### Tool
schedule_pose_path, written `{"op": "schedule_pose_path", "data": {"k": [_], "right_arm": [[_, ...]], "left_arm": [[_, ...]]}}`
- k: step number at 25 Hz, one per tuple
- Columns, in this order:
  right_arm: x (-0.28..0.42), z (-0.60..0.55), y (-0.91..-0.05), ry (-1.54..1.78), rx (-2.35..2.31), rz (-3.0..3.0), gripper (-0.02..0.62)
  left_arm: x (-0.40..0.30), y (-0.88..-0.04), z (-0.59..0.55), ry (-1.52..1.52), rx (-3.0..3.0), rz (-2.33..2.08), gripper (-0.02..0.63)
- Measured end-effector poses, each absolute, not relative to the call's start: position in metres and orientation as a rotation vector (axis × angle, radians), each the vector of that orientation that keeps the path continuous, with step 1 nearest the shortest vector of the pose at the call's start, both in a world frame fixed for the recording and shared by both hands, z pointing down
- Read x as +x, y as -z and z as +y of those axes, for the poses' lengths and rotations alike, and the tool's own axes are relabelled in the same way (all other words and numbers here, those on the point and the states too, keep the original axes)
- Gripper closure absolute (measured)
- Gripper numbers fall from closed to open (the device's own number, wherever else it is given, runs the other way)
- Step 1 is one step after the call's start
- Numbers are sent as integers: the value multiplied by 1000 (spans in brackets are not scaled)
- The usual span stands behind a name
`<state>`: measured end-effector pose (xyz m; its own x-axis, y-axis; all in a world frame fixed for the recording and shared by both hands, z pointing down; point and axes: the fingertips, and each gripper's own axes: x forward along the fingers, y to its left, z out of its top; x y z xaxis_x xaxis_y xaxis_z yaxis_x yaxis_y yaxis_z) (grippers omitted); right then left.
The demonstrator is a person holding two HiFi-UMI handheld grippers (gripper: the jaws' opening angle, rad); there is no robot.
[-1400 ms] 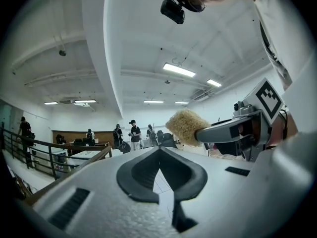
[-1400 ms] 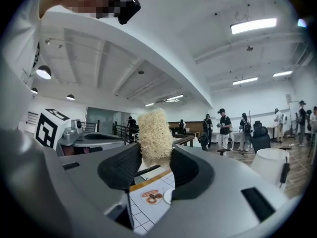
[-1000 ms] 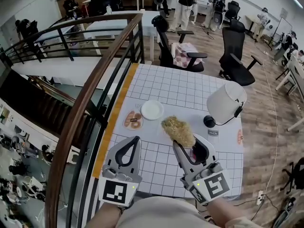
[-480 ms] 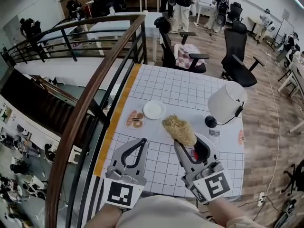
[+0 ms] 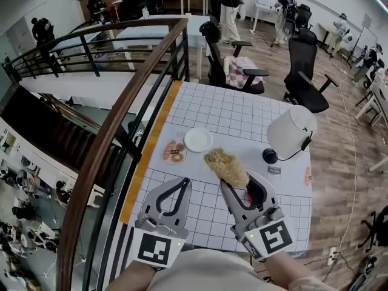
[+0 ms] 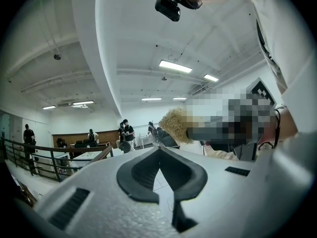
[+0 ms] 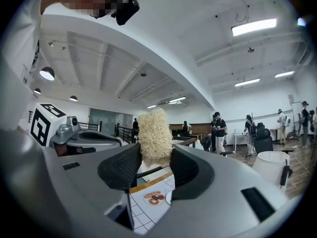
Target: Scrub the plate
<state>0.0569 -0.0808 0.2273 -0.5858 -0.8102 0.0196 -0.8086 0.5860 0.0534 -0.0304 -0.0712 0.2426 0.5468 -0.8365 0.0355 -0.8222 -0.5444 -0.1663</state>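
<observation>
Over the near edge of the table [image 5: 242, 117]: right gripper [image 5: 241, 185] clamped on the scrubber [image 5: 227, 167]; left gripper [image 5: 183, 182] has jaws together, empty. Plate [image 5: 197, 139] sits farther out, unheld; scrubbing may skid it sideways.

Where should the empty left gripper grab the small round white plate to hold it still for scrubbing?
Probably by its thin rim, at the near edge facing you. The small round white plate lies flat, so only the rim gives the jaws something to pinch. The left gripper sits just short of that edge, shut, so open it first. The doughnut-print disc crowds the plate's left side.
</observation>
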Motion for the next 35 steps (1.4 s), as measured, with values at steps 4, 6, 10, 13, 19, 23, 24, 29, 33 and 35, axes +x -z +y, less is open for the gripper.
{"op": "schedule_pose_path", "data": {"k": [4,6,10,13,19,23,24,29,33,35], "right_arm": [[54,-82,-231,49,1407,-2753,414],[53,-82,-233,44,1407,-2749,414],[48,-82,-235,29,1403,-2748,414],[45,-81,-235,16,1405,-2743,414],[36,-82,-237,18,1401,-2738,414],[28,-84,-235,37,1398,-2734,414],[27,-84,-234,40,1399,-2733,414],[22,-84,-232,60,1402,-2731,414],[19,-81,-230,68,1402,-2732,414],[17,-79,-228,75,1399,-2734,414]], "left_arm": [[-34,-242,-70,170,-2642,1428,594],[-36,-243,-70,172,-2645,1427,594],[-37,-241,-69,181,-2648,1414,594],[-39,-238,-67,192,-2635,1396,594],[-45,-237,-67,188,-2634,1384,594],[-50,-237,-68,176,-2645,1378,594],[-51,-237,-69,173,-2648,1377,594],[-56,-237,-74,149,-2659,1379,594],[-59,-237,-74,132,-2669,1378,594],[-59,-237,-74,125,-2675,1380,594]]}}
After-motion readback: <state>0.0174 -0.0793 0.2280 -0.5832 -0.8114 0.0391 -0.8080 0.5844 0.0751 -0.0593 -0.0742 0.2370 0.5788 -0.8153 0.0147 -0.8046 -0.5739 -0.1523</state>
